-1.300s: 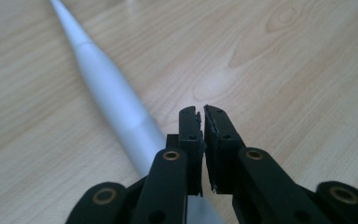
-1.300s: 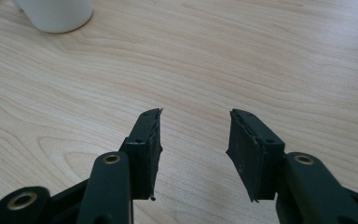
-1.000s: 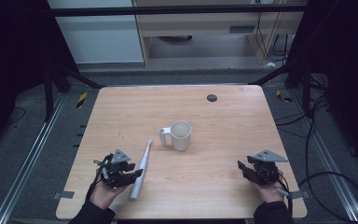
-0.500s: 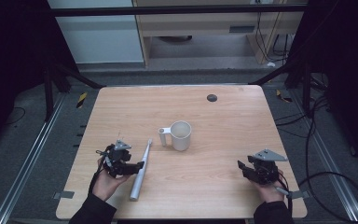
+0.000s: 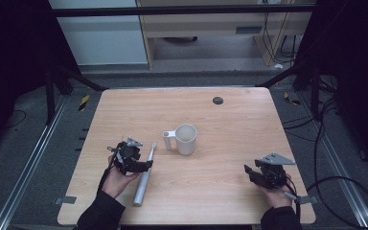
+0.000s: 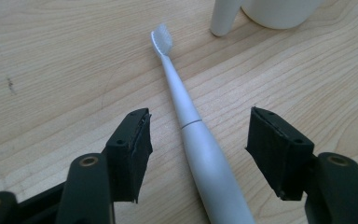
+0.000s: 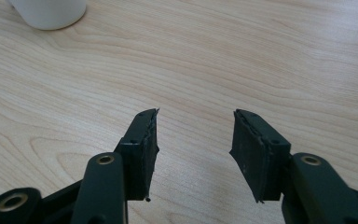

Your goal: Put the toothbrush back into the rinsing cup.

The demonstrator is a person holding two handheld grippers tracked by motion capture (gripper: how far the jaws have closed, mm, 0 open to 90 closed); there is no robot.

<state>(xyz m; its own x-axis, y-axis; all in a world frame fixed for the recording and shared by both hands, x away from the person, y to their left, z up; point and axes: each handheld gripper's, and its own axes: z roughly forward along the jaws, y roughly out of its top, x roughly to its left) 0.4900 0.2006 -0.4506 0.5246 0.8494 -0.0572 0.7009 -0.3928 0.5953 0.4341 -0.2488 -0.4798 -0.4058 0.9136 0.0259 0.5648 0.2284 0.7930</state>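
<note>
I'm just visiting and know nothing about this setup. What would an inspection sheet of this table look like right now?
Surface: wooden table, bare light wood, dark round spot near the far edge.
Job's things: electric toothbrush lying flat, bristles toward the white mug; mug upright, handle toward the person's left.
Clutter: nothing seen.
Tongs: left tongs open, straddling the toothbrush handle; right tongs open over bare wood.
Cables: black cable looping on the floor at the right.
Surroundings: dark frame, grey floor, cabinet behind.

On the light wooden counter, a white electric toothbrush lies left of the white ceramic mug, bristles seemingly nearest its handle.
</note>
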